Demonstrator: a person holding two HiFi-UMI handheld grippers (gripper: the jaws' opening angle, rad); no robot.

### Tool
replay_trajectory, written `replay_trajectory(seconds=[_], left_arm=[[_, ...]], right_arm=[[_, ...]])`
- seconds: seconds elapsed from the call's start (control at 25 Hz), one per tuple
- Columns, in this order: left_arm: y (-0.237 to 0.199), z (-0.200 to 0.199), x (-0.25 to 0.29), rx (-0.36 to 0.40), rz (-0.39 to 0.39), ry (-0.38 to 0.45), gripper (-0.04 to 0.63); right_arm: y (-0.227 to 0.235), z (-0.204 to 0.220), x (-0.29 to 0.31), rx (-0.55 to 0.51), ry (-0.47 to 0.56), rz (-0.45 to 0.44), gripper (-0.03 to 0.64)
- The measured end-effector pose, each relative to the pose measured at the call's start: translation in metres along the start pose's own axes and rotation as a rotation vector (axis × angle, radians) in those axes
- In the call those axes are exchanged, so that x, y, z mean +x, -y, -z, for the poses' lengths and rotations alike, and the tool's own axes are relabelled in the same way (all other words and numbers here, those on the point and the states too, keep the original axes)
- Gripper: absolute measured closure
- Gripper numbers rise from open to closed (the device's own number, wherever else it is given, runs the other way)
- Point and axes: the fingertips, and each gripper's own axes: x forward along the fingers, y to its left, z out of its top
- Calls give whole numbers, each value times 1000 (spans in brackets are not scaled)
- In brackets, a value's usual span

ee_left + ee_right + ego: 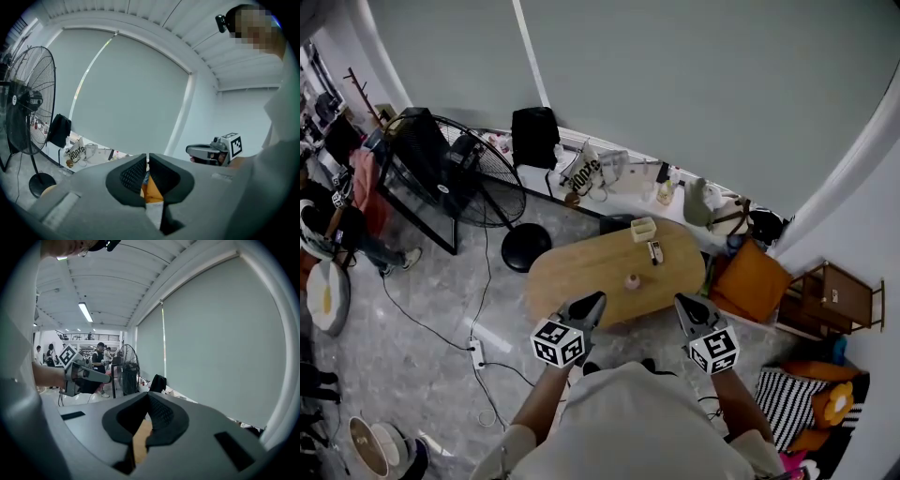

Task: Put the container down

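Note:
A small cream open container (pixel 643 229) stands on the far side of the oval wooden table (pixel 581 272). Beside it lies a small dark object (pixel 654 251), and nearer to me sits a little pink item (pixel 632 281). My left gripper (pixel 597 300) hovers over the table's near edge, shut and empty. My right gripper (pixel 681 303) is level with it to the right, also shut with nothing in it. In the left gripper view the left gripper (pixel 147 159) has its jaws together, pointing up at the wall. The right gripper (pixel 148 399) looks the same in its own view.
A large standing fan (pixel 473 169) and a black stool (pixel 525 246) are left of the table. A cluttered white ledge (pixel 619 178) runs behind it. An orange cushion (pixel 755 281) and a wooden side table (pixel 830 298) stand to the right. Cables and a power strip (pixel 476 352) cross the floor.

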Motion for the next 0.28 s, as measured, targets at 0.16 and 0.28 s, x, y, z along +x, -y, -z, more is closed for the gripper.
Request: replay_trajectory(seconds=[0.16,0.28], left_arm=[[3,-2,0,1,-3,2,564],[4,-1,1,-4,-6,3,563]], right_arm=[[0,-4,-3,-4,5,1,612],[3,-3,-4,-3,6,4,612]])
